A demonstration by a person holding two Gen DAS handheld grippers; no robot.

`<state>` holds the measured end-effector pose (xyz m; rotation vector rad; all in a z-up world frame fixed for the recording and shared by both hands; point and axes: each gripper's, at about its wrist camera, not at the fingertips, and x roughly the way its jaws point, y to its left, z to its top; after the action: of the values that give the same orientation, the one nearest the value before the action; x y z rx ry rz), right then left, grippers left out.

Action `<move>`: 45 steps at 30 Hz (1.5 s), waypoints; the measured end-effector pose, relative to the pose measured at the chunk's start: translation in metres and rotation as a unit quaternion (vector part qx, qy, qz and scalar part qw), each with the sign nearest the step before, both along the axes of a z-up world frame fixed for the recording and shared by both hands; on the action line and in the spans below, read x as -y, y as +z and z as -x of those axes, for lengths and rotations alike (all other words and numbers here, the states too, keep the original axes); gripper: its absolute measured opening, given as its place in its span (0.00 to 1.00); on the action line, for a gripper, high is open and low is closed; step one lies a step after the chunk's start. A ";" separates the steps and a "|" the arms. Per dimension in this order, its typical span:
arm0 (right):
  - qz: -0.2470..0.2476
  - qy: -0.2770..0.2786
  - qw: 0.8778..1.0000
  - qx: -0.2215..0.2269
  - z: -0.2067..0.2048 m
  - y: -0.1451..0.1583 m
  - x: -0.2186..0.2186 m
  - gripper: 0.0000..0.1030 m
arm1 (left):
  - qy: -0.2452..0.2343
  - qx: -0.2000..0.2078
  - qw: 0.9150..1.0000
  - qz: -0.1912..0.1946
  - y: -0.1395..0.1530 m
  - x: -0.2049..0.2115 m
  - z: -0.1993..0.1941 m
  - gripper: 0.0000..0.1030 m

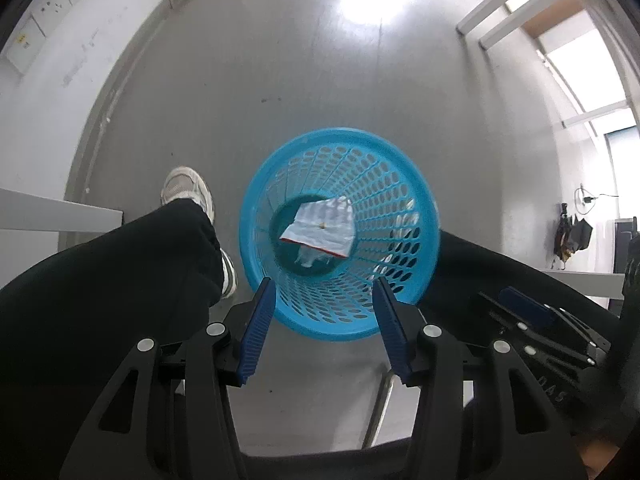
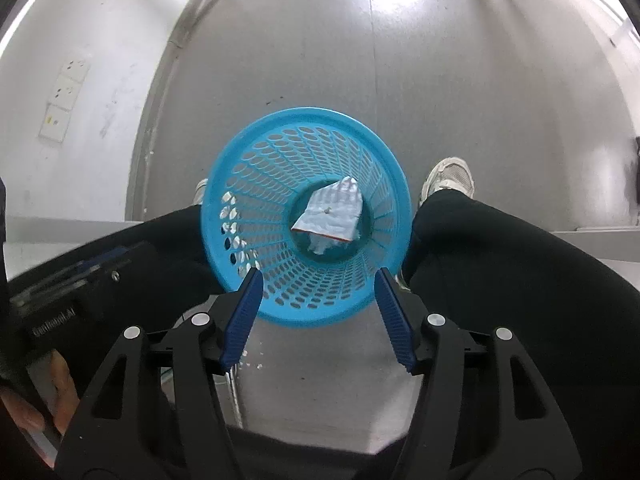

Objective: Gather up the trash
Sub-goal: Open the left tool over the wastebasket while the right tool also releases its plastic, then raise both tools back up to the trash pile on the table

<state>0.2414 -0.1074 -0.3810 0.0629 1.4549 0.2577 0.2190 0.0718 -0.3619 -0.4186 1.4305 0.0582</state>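
We see a white crumpled wrapper [image 1: 320, 229] with a red edge — it lies at the bottom of the blue perforated basket [image 1: 404, 184], over another pale scrap. Above the basket's near rim, the left gripper [image 1: 322, 330] and right gripper [image 2: 318, 316] hang spread apart — both empty, touching nothing.
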 end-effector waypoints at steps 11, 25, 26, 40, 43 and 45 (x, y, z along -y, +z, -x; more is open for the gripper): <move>0.019 0.035 0.994 0.104 0.056 0.072 0.006 0.61 | -0.034 0.077 0.995 -0.062 0.062 0.012 0.051 0.59; -0.030 0.065 0.972 0.224 0.139 0.170 0.036 0.79 | -0.063 0.174 0.981 -0.051 0.143 0.027 0.126 0.73; -0.035 0.064 0.970 0.232 0.143 0.177 0.039 0.80 | -0.059 0.184 0.980 -0.055 0.151 0.026 0.133 0.75; -0.096 0.049 0.933 0.344 0.182 0.280 0.075 0.92 | -0.037 0.338 0.935 -0.103 0.261 0.014 0.187 0.94; -0.100 0.046 0.919 0.378 0.184 0.311 0.078 0.92 | -0.043 0.365 0.924 -0.107 0.286 0.011 0.186 0.94; -0.098 0.044 0.911 0.397 0.182 0.326 0.077 0.92 | -0.050 0.383 0.915 -0.115 0.299 0.012 0.182 0.94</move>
<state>0.0598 -0.1849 -0.0546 0.0457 0.6154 0.4428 0.0367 0.0598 -0.0626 -0.1385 0.6526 -0.0218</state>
